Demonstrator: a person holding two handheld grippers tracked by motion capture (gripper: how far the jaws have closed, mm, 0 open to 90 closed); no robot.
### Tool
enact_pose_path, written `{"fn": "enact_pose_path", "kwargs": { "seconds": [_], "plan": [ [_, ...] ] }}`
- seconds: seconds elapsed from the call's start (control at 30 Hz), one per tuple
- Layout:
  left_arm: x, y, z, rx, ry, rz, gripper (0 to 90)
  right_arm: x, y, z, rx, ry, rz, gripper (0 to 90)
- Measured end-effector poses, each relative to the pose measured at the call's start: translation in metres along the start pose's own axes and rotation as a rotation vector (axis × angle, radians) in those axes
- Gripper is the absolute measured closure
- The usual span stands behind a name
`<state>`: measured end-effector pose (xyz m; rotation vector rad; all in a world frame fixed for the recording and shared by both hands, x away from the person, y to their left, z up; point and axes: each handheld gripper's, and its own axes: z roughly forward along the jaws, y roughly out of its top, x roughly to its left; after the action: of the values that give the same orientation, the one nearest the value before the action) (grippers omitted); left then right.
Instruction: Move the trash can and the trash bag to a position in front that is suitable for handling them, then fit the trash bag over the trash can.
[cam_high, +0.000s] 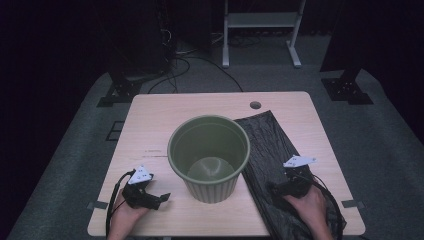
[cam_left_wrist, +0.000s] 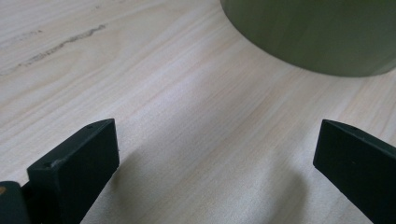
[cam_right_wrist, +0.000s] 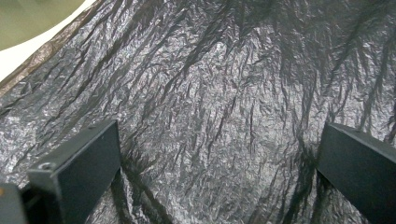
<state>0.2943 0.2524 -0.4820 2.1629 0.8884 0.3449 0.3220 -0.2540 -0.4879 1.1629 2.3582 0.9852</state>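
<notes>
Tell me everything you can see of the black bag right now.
The black bag is thin, crinkled, glossy plastic, lying flat and unopened on the table right of the green bin, its left edge against the bin's base. It runs from mid-table over the near edge. The right gripper, jaws open, sits over it.

The left hand-held gripper (cam_high: 159, 198) sits low near the worktop's (cam_high: 150, 120) front-left corner, jaws wide apart. The right hand-held gripper (cam_high: 274, 187) rests near the front-right edge, jaws spread too.
</notes>
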Motion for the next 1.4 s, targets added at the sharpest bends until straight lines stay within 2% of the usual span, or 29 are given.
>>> {"fn": "enact_pose_path", "kwargs": {
  "seconds": [0.17,0.37,0.53,0.63,0.8,0.93,1.03,1.27,1.4],
  "plan": [
    [-0.005,0.001,0.003,0.033,0.036,0.032,0.0,0.000,0.000,0.000,0.000,0.000,0.001,0.0],
    [-0.005,0.002,0.004,0.034,0.036,0.032,0.0,0.002,0.001,-0.002,0.003,0.015,-0.022,0.0],
    [-0.005,0.002,0.004,0.035,0.036,0.031,0.0,0.001,0.003,-0.008,-0.021,0.034,0.003,0.0],
    [-0.005,0.002,0.004,0.034,0.036,0.031,0.0,0.000,0.006,-0.015,-0.024,0.021,0.004,0.0],
    [-0.005,0.002,0.004,0.035,0.036,0.032,0.0,-0.011,0.012,-0.031,-0.056,-0.014,0.025,0.0],
    [-0.005,0.002,0.004,0.034,0.036,0.032,0.0,-0.021,0.016,-0.035,-0.061,-0.035,0.034,0.0],
    [-0.005,0.002,0.004,0.034,0.036,0.031,0.0,-0.033,0.015,-0.033,-0.037,-0.051,0.057,0.0],
    [-0.005,0.002,0.004,0.034,0.036,0.031,0.0,-0.051,0.017,-0.023,-0.033,-0.068,0.078,0.0],
    [-0.005,0.002,0.004,0.034,0.036,0.031,0.0,-0.058,0.017,-0.015,-0.036,-0.055,0.098,0.0]
  ]
}}
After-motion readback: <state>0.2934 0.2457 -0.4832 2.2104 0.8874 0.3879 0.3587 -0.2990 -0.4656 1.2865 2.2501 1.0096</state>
